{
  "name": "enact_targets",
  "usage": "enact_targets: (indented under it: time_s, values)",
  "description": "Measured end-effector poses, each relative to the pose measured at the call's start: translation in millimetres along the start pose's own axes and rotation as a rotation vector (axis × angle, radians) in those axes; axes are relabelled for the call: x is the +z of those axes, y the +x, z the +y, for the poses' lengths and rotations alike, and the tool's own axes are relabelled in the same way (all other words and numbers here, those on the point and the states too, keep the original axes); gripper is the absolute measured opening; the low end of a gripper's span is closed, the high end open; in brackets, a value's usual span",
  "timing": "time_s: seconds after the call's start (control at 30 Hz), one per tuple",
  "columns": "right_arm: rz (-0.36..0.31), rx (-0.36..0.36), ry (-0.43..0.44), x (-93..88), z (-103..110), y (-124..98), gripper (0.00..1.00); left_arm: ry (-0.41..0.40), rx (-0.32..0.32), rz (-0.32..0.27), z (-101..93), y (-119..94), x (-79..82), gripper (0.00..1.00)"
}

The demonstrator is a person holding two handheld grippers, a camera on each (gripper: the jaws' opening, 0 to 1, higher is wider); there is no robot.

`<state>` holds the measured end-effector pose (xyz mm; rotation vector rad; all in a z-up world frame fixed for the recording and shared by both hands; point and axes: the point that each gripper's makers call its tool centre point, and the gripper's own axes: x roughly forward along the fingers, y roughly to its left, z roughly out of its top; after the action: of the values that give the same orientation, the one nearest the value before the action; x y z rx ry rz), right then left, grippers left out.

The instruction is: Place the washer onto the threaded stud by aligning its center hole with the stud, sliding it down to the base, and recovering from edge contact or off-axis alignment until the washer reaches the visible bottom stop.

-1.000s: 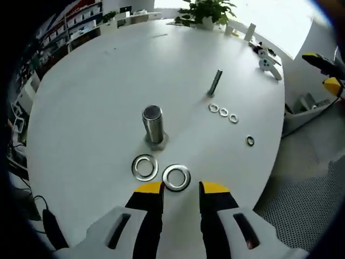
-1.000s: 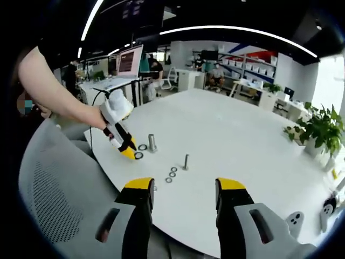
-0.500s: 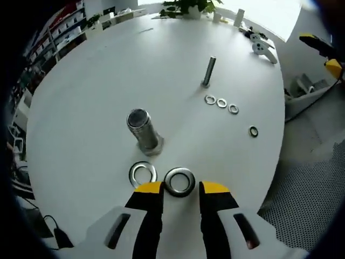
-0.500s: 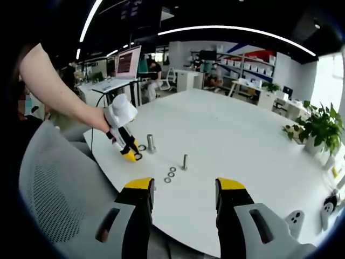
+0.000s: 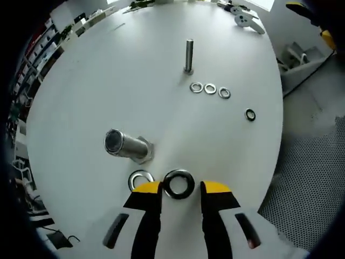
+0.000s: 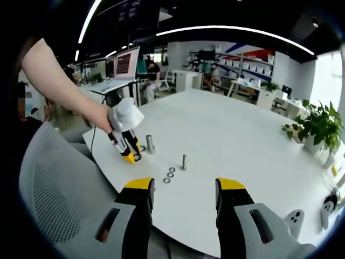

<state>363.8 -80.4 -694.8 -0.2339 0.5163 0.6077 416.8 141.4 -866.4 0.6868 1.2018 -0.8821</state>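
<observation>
On a round white table (image 5: 108, 65), the left gripper (image 5: 181, 187) points down with its yellow-tipped jaws spread on either side of a large dark-centred steel washer (image 5: 179, 183) lying flat, not yet clamped. A second large silver washer (image 5: 139, 178) lies just beside it. Near them stands a thick threaded steel stud (image 5: 125, 145) on a hex base. Farther off stand a thin upright bolt (image 5: 188, 55), three small washers in a row (image 5: 210, 89) and a small dark ring (image 5: 250, 114). The right gripper (image 6: 183, 189) hovers well apart, jaws wide, holding nothing.
</observation>
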Motion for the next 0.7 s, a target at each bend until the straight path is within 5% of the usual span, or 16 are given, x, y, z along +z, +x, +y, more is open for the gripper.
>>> enact_targets:
  time_s: [0.13,0.7]
  values:
    - [0.003,-0.004,0.0,-0.8,-0.9,-0.1,0.48,0.08,-0.02,0.056,0.8,-0.5,-2.5,0.25]
    - [0.011,-0.005,-0.003,-1.9,-1.3,1.1,0.48,0.088,-0.014,0.039,1.3,-0.5,-2.7,0.21]
